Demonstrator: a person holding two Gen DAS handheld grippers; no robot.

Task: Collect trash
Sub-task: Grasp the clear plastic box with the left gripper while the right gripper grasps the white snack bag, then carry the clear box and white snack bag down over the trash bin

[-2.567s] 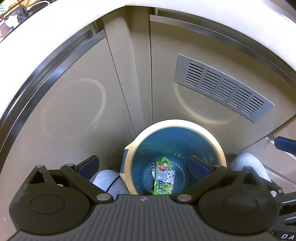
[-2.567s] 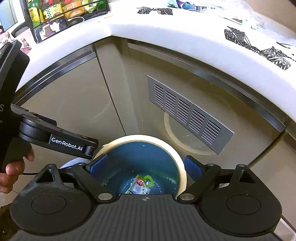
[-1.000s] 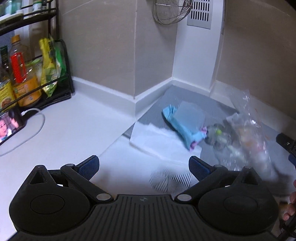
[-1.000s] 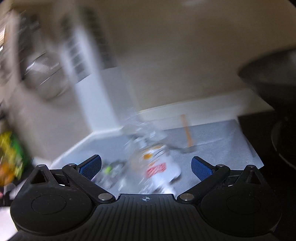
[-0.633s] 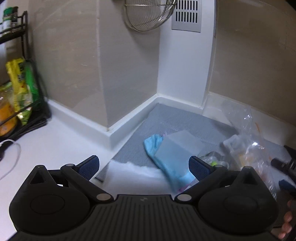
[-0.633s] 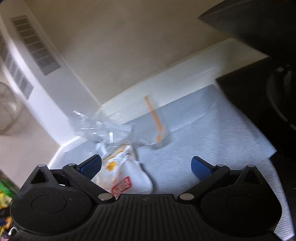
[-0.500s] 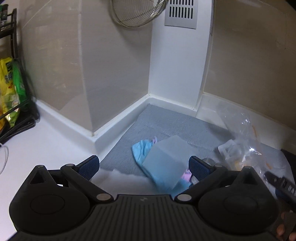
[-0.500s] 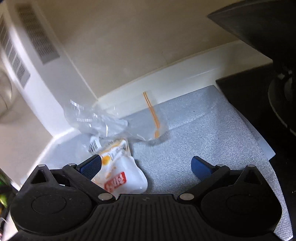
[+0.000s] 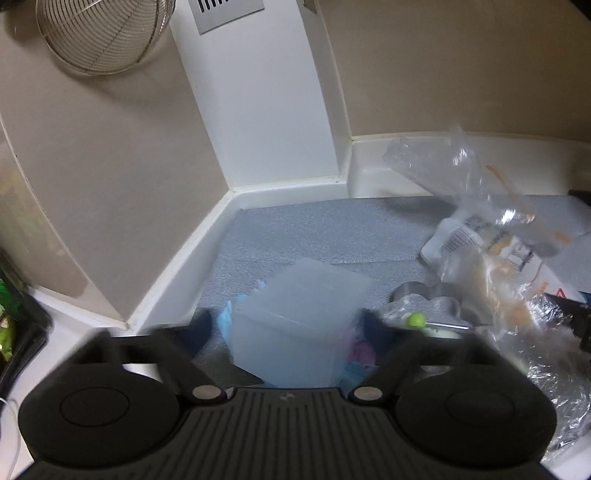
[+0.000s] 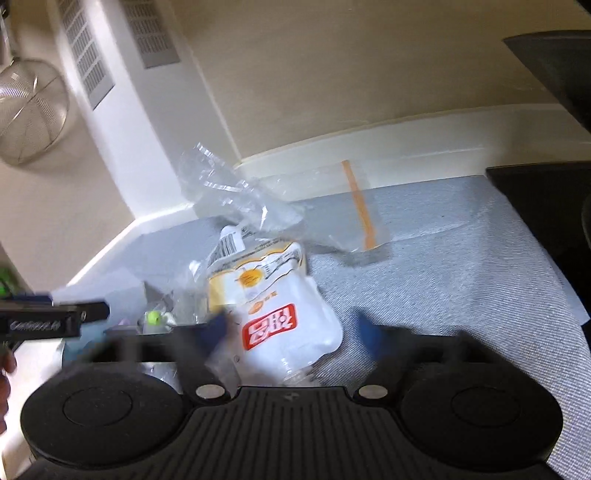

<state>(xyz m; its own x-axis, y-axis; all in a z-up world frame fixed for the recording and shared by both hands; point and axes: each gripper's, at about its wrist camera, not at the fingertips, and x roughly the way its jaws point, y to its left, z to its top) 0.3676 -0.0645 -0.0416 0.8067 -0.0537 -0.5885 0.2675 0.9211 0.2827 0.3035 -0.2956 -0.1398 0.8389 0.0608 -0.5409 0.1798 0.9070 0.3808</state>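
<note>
This is a home kitchen. A white tabletop point(image 9: 74, 325) runs into a corner of beige wall panels point(image 9: 110, 166), edged by a raised white lip. A wire strainer point(image 9: 107, 33) hangs on the wall, next to a white column with a metal vent grille point(image 9: 225, 13). A grey mat point(image 10: 461, 258) covers the tabletop in the corner, and at its far right edge sits a black stove top point(image 10: 543, 199) under a dark hood point(image 10: 554, 62). Food litter lies on the mat: a white snack packet point(image 10: 273, 306) with red and orange print, a clear plastic bag point(image 10: 240, 199) and crumpled foil point(image 9: 546, 373). At the far left, green packets point(image 9: 5, 295) stand in a dark rack.
</note>
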